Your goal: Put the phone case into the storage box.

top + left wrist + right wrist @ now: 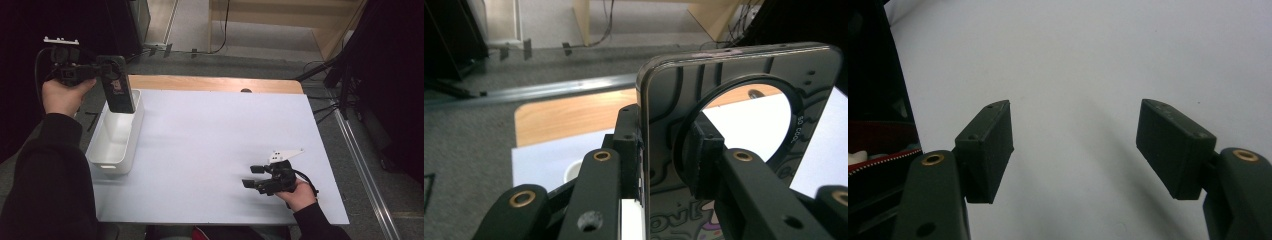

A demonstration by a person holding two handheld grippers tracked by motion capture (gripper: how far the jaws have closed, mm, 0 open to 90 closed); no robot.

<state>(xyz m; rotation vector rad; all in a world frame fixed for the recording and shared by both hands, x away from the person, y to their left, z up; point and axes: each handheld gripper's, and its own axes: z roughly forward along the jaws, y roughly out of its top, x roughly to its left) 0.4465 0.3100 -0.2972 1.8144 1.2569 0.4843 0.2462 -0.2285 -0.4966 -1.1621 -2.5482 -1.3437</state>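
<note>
Above the white bin point(116, 145) at the left edge of the table point(215, 150), the left gripper point(102, 70) holds a dark phone case point(119, 85) up in the air. Its jaws pinch the flat case from both sides, next to the round ring point(791, 125) on it. The case hangs down toward the bin. Near the front right of the table, the right gripper point(252, 176) rests low with its jaws spread wide and nothing between them.
</note>
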